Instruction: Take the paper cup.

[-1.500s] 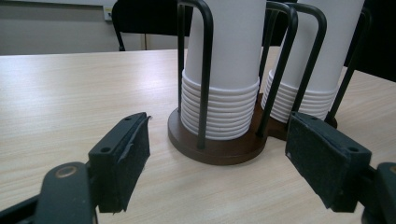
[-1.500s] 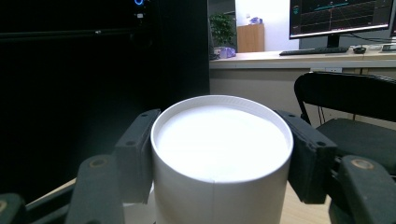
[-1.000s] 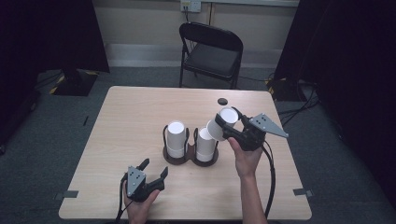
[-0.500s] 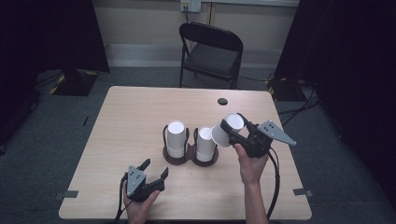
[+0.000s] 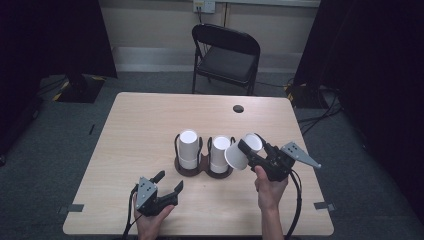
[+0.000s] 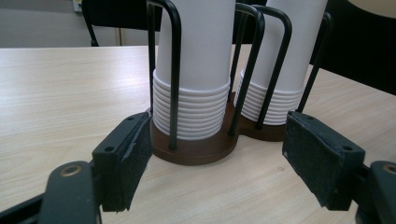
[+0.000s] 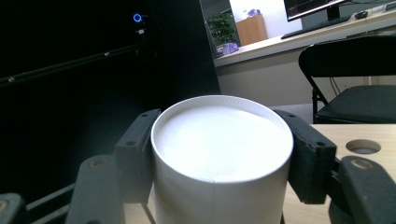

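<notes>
**Holding one cup beside the cup stacks**

I am holding a white paper cup (image 5: 244, 150) in my right gripper (image 5: 252, 152). The jaws are squeezing its sides, one pad on each side, so it is not slipping. The cup is lying tilted, with its closed bottom pointing away from my hand. It is hanging just beside the right stack (image 5: 220, 152), at about 3 o'clock from it.

Both stacks are sitting upside down inside a wire cup holder (image 5: 202, 167) near the middle of the table (image 5: 140, 120). The wires are keeping them from tipping.

My left gripper (image 5: 170, 187) is resting at about 7 o'clock from the holder. Its jaws are standing wide apart with nothing between them. I think it is waiting there to steady the holder's base.
</notes>
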Available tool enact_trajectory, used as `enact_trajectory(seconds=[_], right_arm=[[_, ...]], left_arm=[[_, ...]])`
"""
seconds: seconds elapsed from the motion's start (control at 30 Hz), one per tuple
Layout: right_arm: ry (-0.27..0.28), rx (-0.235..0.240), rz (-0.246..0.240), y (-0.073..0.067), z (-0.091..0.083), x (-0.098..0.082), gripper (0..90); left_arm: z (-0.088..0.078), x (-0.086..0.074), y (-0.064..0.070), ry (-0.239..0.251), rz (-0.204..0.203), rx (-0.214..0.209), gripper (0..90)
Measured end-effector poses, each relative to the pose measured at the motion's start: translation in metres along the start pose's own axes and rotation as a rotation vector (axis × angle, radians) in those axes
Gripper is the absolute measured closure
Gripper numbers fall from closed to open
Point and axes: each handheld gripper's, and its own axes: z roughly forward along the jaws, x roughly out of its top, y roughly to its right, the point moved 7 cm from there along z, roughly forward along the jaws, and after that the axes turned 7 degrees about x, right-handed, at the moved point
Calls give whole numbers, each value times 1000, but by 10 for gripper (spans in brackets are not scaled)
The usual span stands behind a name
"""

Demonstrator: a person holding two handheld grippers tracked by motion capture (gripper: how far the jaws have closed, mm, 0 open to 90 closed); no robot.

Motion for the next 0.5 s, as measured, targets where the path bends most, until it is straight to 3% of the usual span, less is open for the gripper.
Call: enact_trajectory(seconds=[0.1,0.2,0.23,0.43,0.47,0.5], right_arm=[[-1,0,20,-1,-3,-6,353],[1,2,40,-1,-6,-10,353],[4,1,56,0,-8,-14,354],[23,5,111,0,-15,-23,353],[43,13,151,1,-20,-26,354],[43,13,151,1,-20,-26,354]], left_arm=[[3,1,7,10,-26,-28,242],[6,1,14,7,1,-35,256],[8,1,21,5,30,-33,268],[11,2,36,18,32,-87,273],[12,3,41,19,37,-114,279],[12,3,41,19,37,-114,282]])
